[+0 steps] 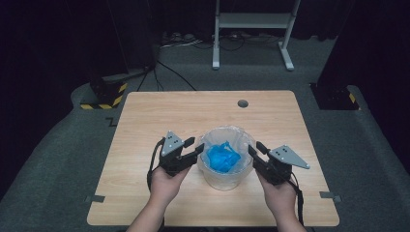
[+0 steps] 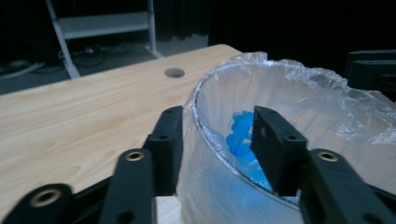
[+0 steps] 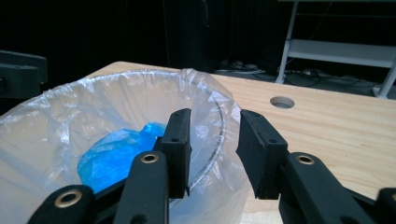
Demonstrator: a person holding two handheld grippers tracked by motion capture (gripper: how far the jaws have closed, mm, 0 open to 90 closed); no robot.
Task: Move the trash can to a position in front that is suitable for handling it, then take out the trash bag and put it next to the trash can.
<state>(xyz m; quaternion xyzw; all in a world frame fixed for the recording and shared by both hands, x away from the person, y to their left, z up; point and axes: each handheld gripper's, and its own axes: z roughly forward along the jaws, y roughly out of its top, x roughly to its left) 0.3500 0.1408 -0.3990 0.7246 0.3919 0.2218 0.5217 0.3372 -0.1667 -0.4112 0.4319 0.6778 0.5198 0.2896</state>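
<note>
The bin liner [image 1: 226, 140], draped over a clear bin [image 1: 227, 181] mid-surface, sits between my spread fingers: left gripper [image 2: 219, 140] and right gripper [image 3: 212, 144] each straddle the rim. If I pinch plastic and rim together, the bin may lift or tip, spilling the blue wad [image 1: 223, 157]; thin film alone could tear.

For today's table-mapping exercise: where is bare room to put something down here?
The table is bare behind the lined bin, up to the round hole. The near middle is crowded: each hand-held gripper, left and right, straddles the rim.
</note>
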